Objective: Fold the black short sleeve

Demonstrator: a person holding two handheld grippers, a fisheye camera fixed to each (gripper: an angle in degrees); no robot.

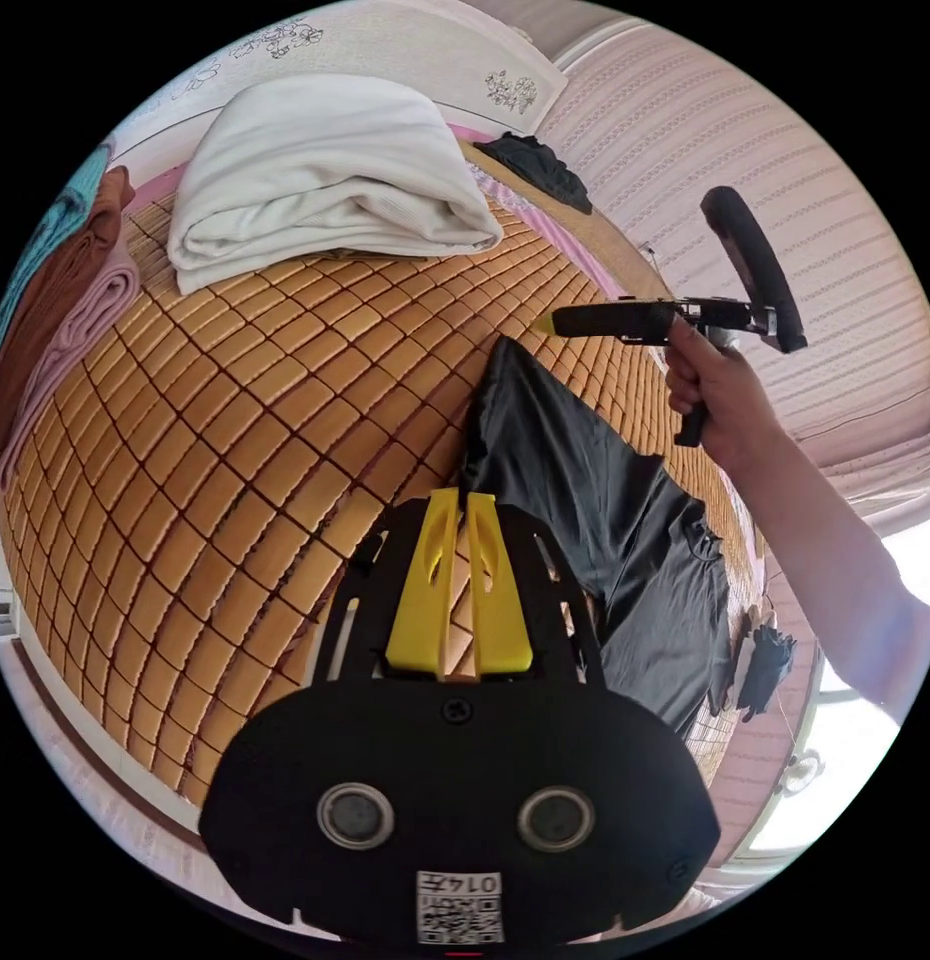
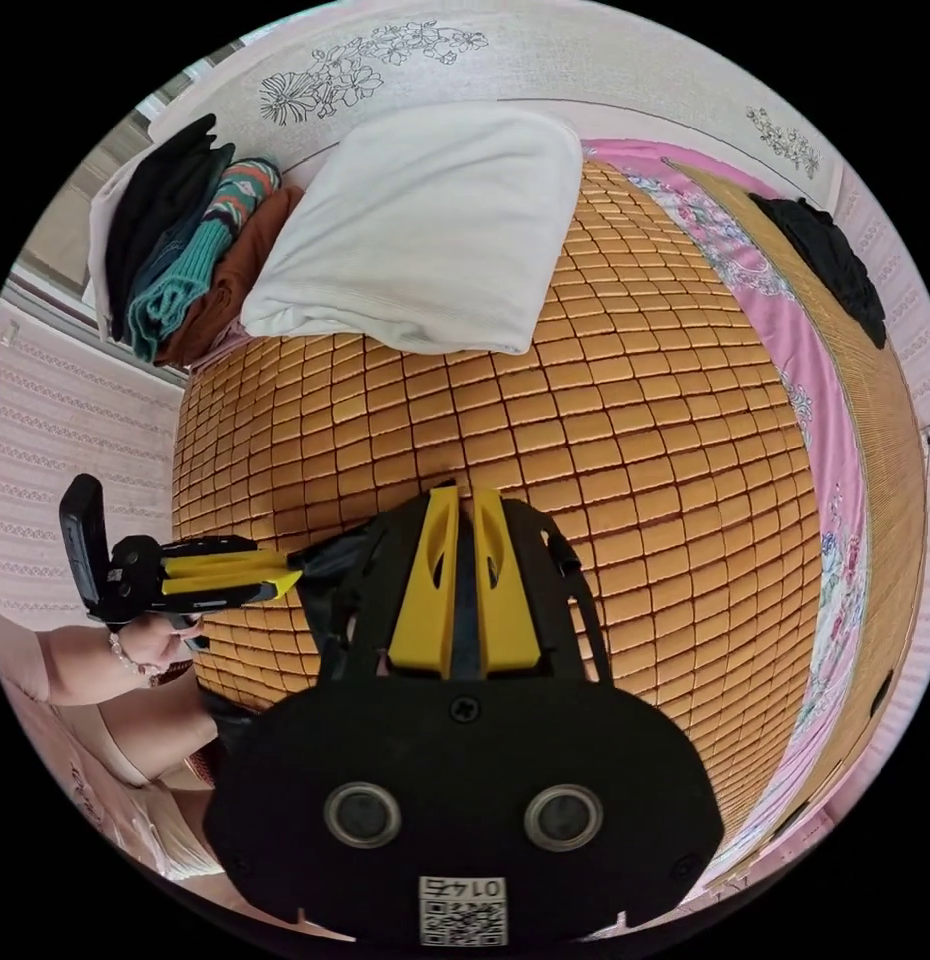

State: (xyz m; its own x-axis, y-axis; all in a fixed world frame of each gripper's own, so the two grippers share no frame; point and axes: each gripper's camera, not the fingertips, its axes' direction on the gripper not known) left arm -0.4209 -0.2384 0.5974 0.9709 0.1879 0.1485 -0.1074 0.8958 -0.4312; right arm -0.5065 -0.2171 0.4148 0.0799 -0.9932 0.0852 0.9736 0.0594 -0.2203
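Note:
The black short-sleeve shirt (image 1: 605,520) lies on the bamboo mat (image 1: 235,400), with one corner pulled up to a peak. That corner is pinched by my right gripper (image 1: 545,323), held by a person's hand (image 1: 715,390). In the right gripper view its yellow jaws (image 2: 463,492) are closed with black cloth (image 2: 330,580) between and beside them. My left gripper (image 1: 463,497) hovers over the mat just left of the shirt, jaws together with only mat showing between them. In the right gripper view it (image 2: 293,578) points at the cloth's edge.
A folded white blanket (image 1: 325,170) lies at the mat's far end, beside a stack of folded clothes (image 1: 65,290). Another black garment (image 1: 540,165) sits on the far side, past a pink sheet (image 2: 785,330). The striped wall is close behind the right hand.

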